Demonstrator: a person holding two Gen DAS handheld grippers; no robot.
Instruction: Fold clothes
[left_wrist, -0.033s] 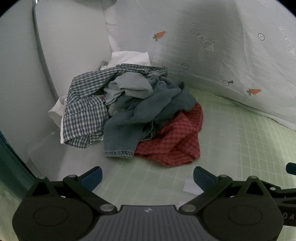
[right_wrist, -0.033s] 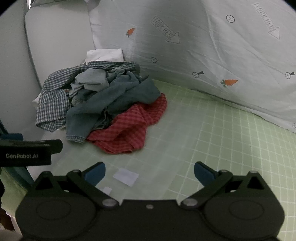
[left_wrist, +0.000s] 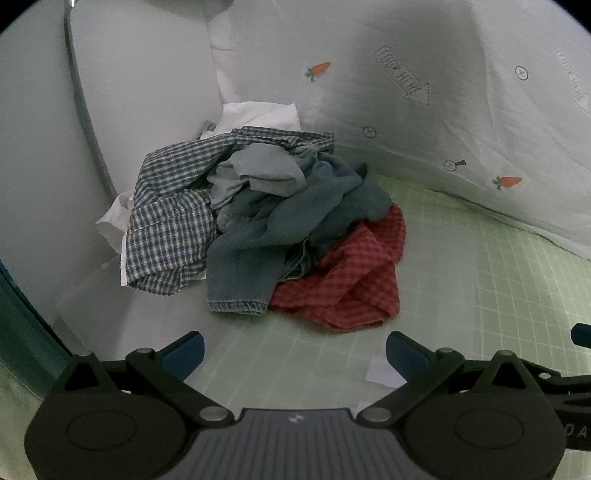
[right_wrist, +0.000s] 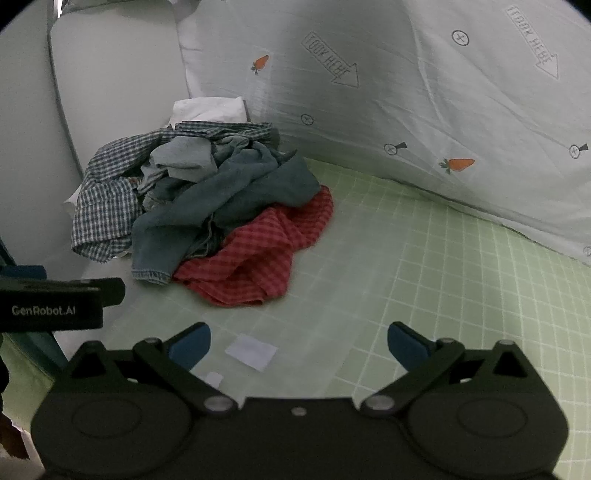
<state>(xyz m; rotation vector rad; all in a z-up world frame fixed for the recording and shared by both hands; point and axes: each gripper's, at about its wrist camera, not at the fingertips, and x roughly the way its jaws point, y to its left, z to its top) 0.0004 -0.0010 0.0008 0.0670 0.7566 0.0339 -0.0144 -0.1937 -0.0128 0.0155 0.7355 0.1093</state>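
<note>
left wrist view first: a white quilt (left_wrist: 461, 122) printed with carrots and "look here" arrows rises along the back and right, and below it spreads a pale green grid-patterned bed sheet (left_wrist: 480, 295). a white padded headboard (left_wrist: 140, 74) fills the left corner. the pile of clothes (left_wrist: 266, 221) lies on the sheet in that corner, near the headboard and the quilt, well apart from both tongs. in the pile, a blue denim garment (left_wrist: 251, 258) drapes over the middle, a blue-and-white checked shirt (left_wrist: 166, 229) lies to its left, a red checked shirt (left_wrist: 351, 280) sticks out beneath it on the right, a pale grey-blue piece (left_wrist: 266, 170) sits crumpled on top, and a white cloth (left_wrist: 258, 114) shows behind. nothing is folded yet.

the left tongs (left_wrist: 293, 354) hover over bare sheet, spread wide with nothing between the blue fingertips. right wrist view: the right tongs (right_wrist: 299, 345) are likewise spread wide and empty, with a small white paper scrap (right_wrist: 251, 351) lying on the sheet between their tips and a smaller one (right_wrist: 212, 378) just beside the left fingertip.
</note>
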